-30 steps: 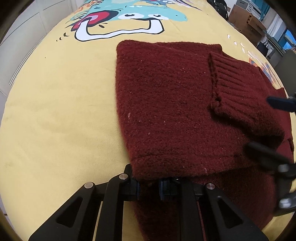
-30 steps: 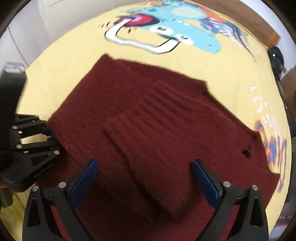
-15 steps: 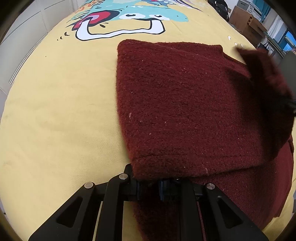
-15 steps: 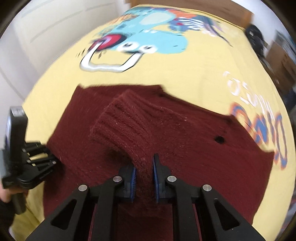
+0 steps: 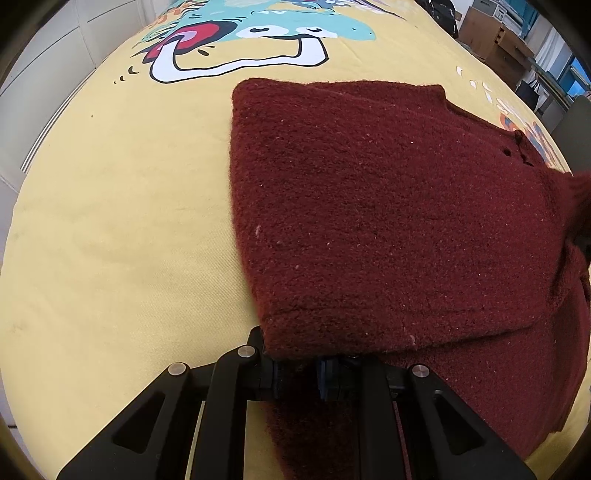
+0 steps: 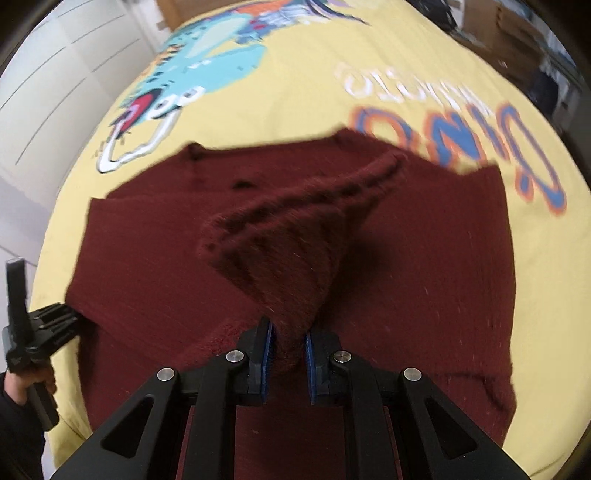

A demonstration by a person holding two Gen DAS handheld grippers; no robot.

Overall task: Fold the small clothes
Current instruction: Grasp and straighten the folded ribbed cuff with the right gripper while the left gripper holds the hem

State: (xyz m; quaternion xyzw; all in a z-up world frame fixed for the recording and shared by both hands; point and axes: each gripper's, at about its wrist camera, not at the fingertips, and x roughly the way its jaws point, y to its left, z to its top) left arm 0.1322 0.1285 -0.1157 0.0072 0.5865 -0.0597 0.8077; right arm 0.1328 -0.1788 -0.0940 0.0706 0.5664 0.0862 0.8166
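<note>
A dark red knit sweater [image 5: 369, 221] lies on the yellow printed bedspread [image 5: 110, 240], its left part folded over the body. My left gripper [image 5: 297, 369] is shut on the sweater's near edge under the fold. In the right wrist view the sweater [image 6: 424, 258] spreads across the cover, and my right gripper [image 6: 288, 354] is shut on its ribbed sleeve [image 6: 295, 236], which is lifted off the body and stretched toward the right shoulder. The left gripper [image 6: 48, 325] shows at the left edge there, held by a person's hand [image 6: 37, 380].
The bedspread carries a teal cartoon dinosaur print [image 5: 258, 33] and orange-blue lettering [image 6: 480, 136]. White cabinet panels [image 5: 48, 66] stand at the left. Cardboard boxes [image 5: 491, 40] and dark bags [image 5: 439, 11] sit beyond the far right of the bed.
My right gripper went from open over the sleeve to shut on it and carried it off the folded part toward the right. The left gripper kept still on the hem.
</note>
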